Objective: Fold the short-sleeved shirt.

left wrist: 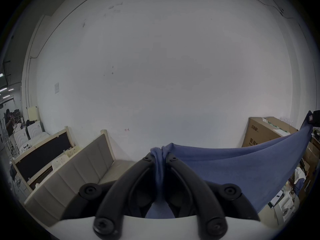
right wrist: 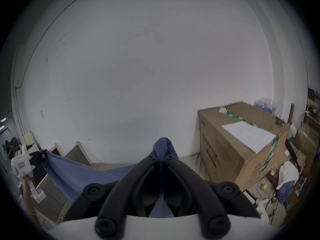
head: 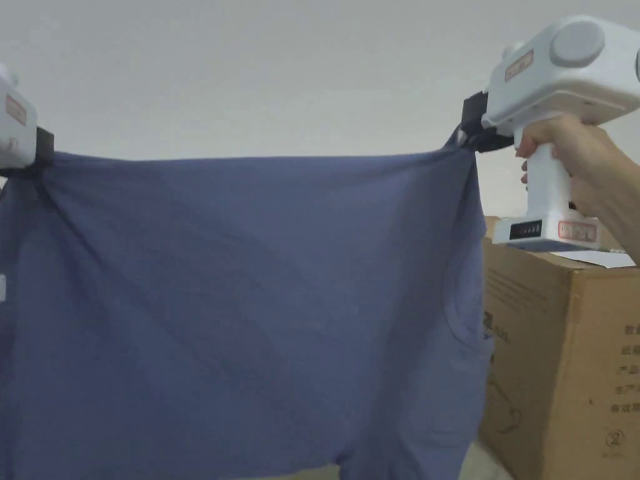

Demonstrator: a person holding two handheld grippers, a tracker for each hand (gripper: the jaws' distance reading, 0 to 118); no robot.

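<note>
Shirt (head: 250, 300) of blue cloth hangs in the air, spread wide between the two tongs and held up in front of a pale wall (head: 281, 69). Its top edge runs nearly straight from one grip to the other, and the cloth falls below the bottom of the head view, so the lower hem is cut off.

At the far left, the left tongs (head: 42, 150) sit half out of the head view; the hand behind them is out of frame there. In the left gripper view the left tongs (left wrist: 160, 159) are closed on a bunched corner of the shirt (left wrist: 242, 165), with a twist of cloth poking out past the tips. In the right gripper view the same tool (right wrist: 37, 158) appears small and far off at the left edge.

Across the middle, faint diagonal creases run down from the left corner.

At the right, the right tongs (head: 470, 128) pinch the other top corner, and a hand (head: 572, 159) wraps the white handle. In the right gripper view the right tongs (right wrist: 161, 154) are clamped on the cloth (right wrist: 163, 145), a small peak rising above the tips. A sleeve hangs below this corner, partly folded behind the body of the shirt. A cardboard box (head: 562, 362) stands to the right, its left side hidden by the cloth.
</note>
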